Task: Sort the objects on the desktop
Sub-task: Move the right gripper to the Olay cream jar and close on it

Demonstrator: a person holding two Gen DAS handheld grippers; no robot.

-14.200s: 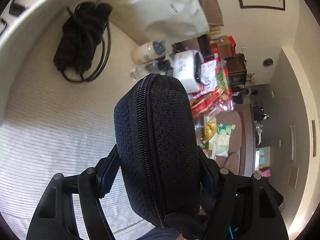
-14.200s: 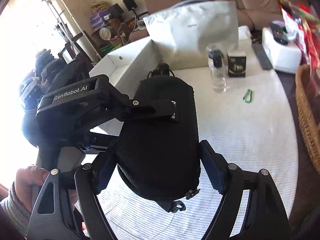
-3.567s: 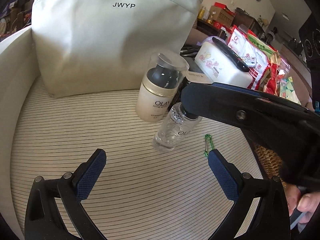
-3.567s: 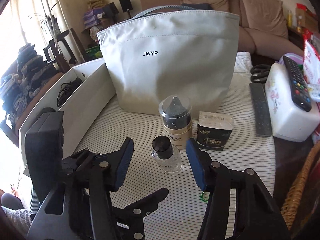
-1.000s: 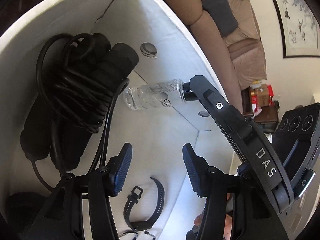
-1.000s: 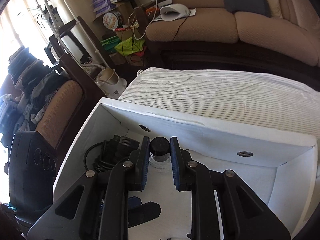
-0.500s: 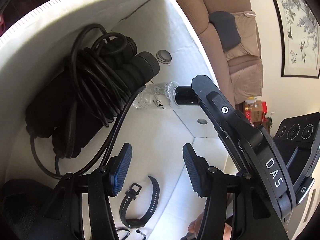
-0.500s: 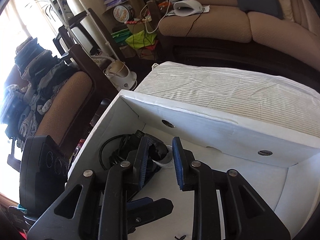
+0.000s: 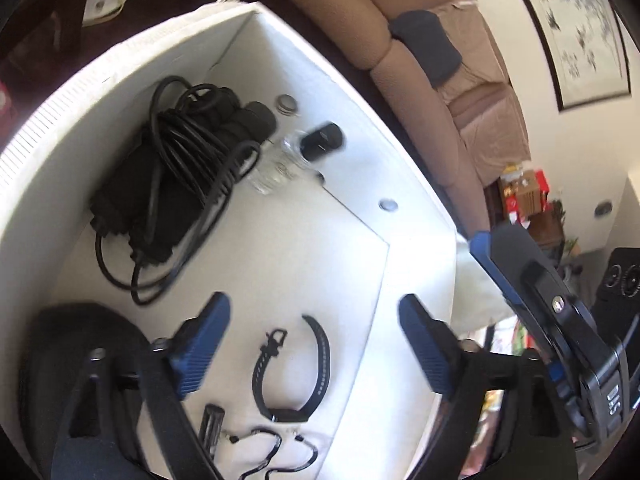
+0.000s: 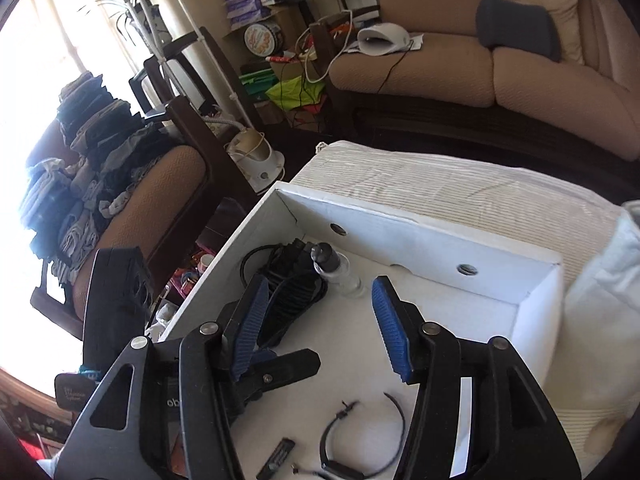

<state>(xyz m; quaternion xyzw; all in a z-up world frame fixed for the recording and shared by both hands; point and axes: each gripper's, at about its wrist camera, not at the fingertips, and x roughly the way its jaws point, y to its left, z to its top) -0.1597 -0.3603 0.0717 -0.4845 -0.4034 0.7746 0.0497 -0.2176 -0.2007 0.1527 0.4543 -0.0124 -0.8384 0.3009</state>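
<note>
The small clear bottle with a black cap (image 9: 297, 159) lies on its side on the floor of the white cardboard box (image 9: 404, 184), its body up against the black power adapter wrapped in its cord (image 9: 176, 176) near the far corner. Both tools hang over the box with nothing in them: the right gripper (image 10: 320, 320) has its blue pads wide apart, just short of the bottle, and the left gripper (image 9: 312, 344) is equally spread above the black smartwatch (image 9: 296, 364) on the box floor.

The bottle is round and lying flat, so it can roll along the floor if the box is nudged; a gripper finger brushing the box wall on the way out would be enough to do that. The loose cord loops reach toward the open fingers (image 10: 250, 312) of the right gripper, and a pad catching one could drag the adapter and knock the bottle with it. The left wrist view is motion-blurred, so whether the bottle has fully settled is hard to say. Lower in the box, a thin black cable (image 9: 276, 456) and a small dark stick-like item (image 9: 212, 424) lie near the watch, where a careless sweep of the left gripper could scatter them. A black zip case (image 9: 68, 344) sits at the near left corner, crowding that side.
</note>
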